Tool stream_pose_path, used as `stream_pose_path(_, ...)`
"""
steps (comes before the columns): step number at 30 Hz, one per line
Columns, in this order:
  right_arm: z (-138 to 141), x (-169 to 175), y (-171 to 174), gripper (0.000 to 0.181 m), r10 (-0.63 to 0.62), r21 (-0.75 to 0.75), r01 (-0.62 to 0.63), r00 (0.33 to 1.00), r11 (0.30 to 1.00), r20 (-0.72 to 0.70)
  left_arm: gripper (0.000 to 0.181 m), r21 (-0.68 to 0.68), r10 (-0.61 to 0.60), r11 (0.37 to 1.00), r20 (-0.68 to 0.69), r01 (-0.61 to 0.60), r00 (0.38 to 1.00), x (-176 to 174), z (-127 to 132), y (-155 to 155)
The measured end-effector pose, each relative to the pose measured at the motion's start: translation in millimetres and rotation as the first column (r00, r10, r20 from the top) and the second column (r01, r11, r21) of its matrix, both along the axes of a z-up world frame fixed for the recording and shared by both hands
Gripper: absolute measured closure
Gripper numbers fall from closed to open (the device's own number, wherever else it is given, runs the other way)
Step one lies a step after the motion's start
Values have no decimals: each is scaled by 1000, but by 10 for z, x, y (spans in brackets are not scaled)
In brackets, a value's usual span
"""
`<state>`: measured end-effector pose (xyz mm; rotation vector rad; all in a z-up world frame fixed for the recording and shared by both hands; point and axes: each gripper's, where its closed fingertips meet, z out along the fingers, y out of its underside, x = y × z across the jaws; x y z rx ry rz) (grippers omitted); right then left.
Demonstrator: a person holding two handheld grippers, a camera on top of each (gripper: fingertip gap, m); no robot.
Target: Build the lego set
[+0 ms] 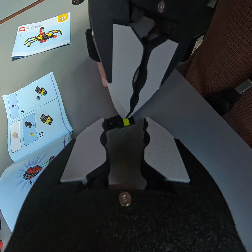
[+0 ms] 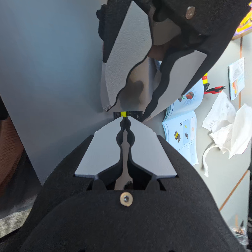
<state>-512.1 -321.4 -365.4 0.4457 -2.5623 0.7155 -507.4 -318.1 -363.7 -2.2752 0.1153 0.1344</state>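
Observation:
A black lego piece (image 1: 113, 123) lies on the grey table with a small yellow piece (image 1: 126, 121) on its right part. My left gripper (image 1: 124, 119) is open around it; its left fingertip (image 1: 101, 122) touches the black piece's end, and the right fingertip stands apart. My right gripper (image 1: 127, 117) comes in from the far side, shut, with its tips pinching the yellow piece. In the right wrist view the right gripper (image 2: 124, 118) meets the yellow piece (image 2: 123, 114) on the black piece (image 2: 135, 115), and the left gripper (image 2: 126, 113) is open above.
An open instruction booklet (image 1: 36, 115) lies to the left, also in the right wrist view (image 2: 181, 130). A closed booklet (image 1: 42, 35) lies farther back. Crumpled white bags (image 2: 225, 122) and a red-yellow-black partial model (image 2: 212, 88) lie beyond. The table edge (image 1: 204, 98) borders brown carpet. Both grippers' tips are close together, under 4 cm apart.

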Motion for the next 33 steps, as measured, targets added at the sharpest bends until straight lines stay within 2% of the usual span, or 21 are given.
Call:
stream_pose_path(1,10,-3,-7,181,26,7,-26,999,1000,-42,129,-8,4,1000,-9,-5,1000,-10,-10,-1)
stream_pose_path(4,25,-16,10,181,51,13,-50,996,999,-78,130,-24,25,999,-16,-25,1000,-25,-28,-22)
stream_pose_path(9,8,-100,102,181,-2,15,2,998,1000,-55,133,-15,63,998,4,-63,998,46,-5,-82)
stream_pose_path(13,17,-145,205,181,-86,-20,87,996,996,36,134,9,82,997,26,-82,996,126,52,-108)
stream_pose_path(17,160,-202,274,181,-175,-183,217,960,959,220,135,109,184,977,7,-183,983,76,228,-181)
stream_pose_path(19,321,-241,279,181,-179,-313,303,912,900,368,136,201,283,940,-1,-277,959,-8,370,-244)
stream_pose_path(21,542,-279,283,181,-137,-433,382,856,817,498,136,330,399,860,40,-389,916,-105,567,-318)
stream_pose_path(24,776,-354,335,181,-86,-524,431,826,735,558,136,485,487,724,143,-490,862,-158,811,-422)
stream_pose_path(27,837,-423,395,178,-106,-540,423,847,728,521,135,544,540,616,234,-569,808,-219,884,-535)
stream_pose_path(29,888,-429,415,178,-89,-560,424,845,712,527,135,560,542,571,291,-600,788,-228,931,-578)
stream_pose_path(31,876,-397,372,178,-56,-552,434,819,712,571,135,564,548,548,317,-618,774,-237,975,-577)
stream_pose_path(33,853,-278,224,175,2,-529,414,786,741,618,135,548,555,556,315,-625,770,-246,969,-510)
